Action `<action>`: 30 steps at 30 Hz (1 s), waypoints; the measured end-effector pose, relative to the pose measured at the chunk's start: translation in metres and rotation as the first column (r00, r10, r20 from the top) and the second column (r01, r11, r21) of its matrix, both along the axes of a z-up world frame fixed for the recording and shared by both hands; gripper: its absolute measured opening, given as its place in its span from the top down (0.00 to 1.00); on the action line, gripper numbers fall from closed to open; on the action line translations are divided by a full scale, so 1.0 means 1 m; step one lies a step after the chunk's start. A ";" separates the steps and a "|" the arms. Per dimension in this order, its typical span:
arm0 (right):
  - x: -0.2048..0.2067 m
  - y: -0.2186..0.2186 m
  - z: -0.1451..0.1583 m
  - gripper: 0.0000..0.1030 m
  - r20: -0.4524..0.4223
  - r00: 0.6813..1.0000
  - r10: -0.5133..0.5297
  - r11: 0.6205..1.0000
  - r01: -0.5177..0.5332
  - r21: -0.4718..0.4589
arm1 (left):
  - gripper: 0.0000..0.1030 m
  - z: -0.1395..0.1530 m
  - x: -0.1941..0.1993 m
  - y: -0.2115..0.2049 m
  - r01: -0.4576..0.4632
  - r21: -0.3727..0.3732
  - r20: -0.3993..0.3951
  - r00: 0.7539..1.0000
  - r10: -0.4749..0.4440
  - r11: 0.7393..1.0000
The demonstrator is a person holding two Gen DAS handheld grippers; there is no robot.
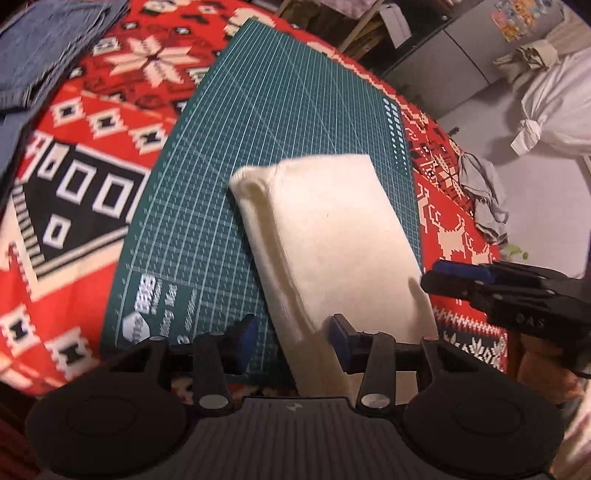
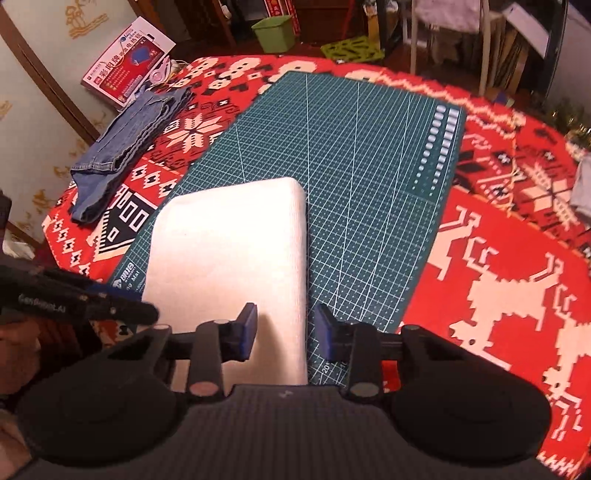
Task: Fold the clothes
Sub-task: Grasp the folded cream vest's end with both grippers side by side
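Observation:
A cream cloth (image 1: 325,236), folded into a thick rectangle, lies flat on the green cutting mat (image 1: 258,129). In the left wrist view my left gripper (image 1: 293,339) is open over the cloth's near left edge, its right finger above the fabric and its left finger above the mat. The right gripper (image 1: 480,284) reaches in from the right at the cloth's near corner. In the right wrist view the same cloth (image 2: 229,251) looks white, and my right gripper (image 2: 288,332) is open astride its right edge. The left gripper (image 2: 92,299) shows at the left border.
A red patterned tablecloth (image 2: 498,258) covers the table. Folded jeans (image 2: 129,136) lie at its far left, by a red-and-white box (image 2: 129,62). A crumpled grey garment (image 1: 484,199) hangs at the table's right edge. Beyond it are a white bundle (image 1: 554,103) and a green bin (image 2: 275,33).

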State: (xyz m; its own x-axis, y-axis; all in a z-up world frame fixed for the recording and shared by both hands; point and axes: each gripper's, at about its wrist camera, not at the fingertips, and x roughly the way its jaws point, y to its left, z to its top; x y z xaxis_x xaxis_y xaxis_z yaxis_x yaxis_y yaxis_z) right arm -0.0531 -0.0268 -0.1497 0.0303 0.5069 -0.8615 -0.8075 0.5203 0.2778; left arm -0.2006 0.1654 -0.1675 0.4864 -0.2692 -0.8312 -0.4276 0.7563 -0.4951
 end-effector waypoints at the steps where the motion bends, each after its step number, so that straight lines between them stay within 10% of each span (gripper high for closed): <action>1: 0.003 0.000 -0.003 0.63 -0.021 1.000 -0.003 1.000 0.003 0.006 | 0.56 -0.002 0.002 -0.001 0.002 -0.003 -0.004 1.000 -0.002 1.000; 11: 0.033 0.006 -0.032 0.62 -0.194 0.981 0.015 0.998 -0.002 0.064 | 0.63 -0.015 0.008 0.004 -0.029 -0.091 0.003 1.000 0.029 0.995; 21: 0.015 -0.007 -0.035 0.73 -0.241 0.968 -0.065 0.994 0.085 0.075 | 0.78 -0.007 0.006 0.015 0.001 -0.023 0.056 0.998 0.001 1.000; 30: -0.024 -0.026 -0.041 0.63 -0.249 0.928 -0.276 0.943 0.312 0.115 | 0.69 -0.005 0.014 0.034 0.071 -0.042 0.085 0.994 -0.067 0.997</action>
